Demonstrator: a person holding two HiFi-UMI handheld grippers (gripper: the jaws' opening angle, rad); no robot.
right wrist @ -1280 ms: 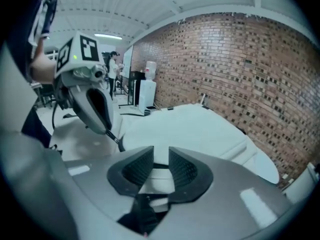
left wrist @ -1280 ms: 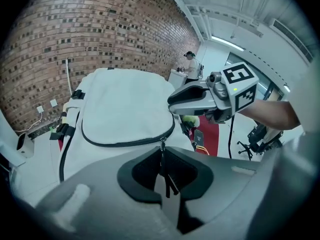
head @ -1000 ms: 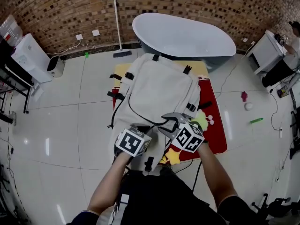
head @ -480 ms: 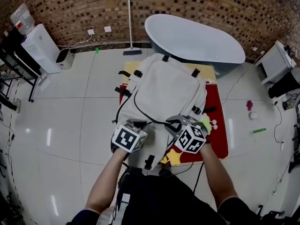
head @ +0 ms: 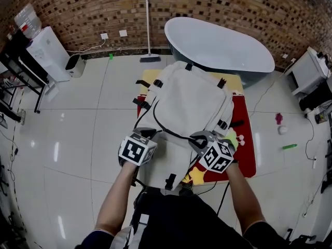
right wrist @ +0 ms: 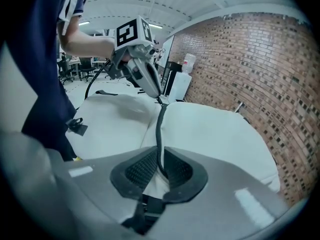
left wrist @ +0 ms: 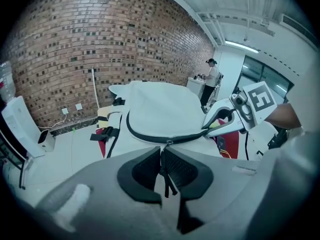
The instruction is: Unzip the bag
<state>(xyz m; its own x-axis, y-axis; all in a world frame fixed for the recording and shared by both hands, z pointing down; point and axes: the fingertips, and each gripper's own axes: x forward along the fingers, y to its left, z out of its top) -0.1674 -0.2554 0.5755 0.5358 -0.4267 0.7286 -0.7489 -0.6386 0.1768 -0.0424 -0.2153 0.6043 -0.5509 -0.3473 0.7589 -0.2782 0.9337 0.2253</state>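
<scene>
A white backpack lies flat on a low stand, with a black zipper curving across its near part. My left gripper sits at the zipper's left end. In the left gripper view this gripper is shut on the black zipper pull cord. My right gripper is at the zipper's right end. In the right gripper view its jaws are closing, and the pads pinch the zipper seam with a fold of white fabric between them.
A grey bathtub stands behind the bag. Under the bag lies a red mat with a yellow star toy. A white appliance and a broom stand by the brick wall. A person stands far off.
The right gripper's jaws have closed in on the zipper seam. The left gripper keeps its hold on the pull. The head view has shifted a little.
</scene>
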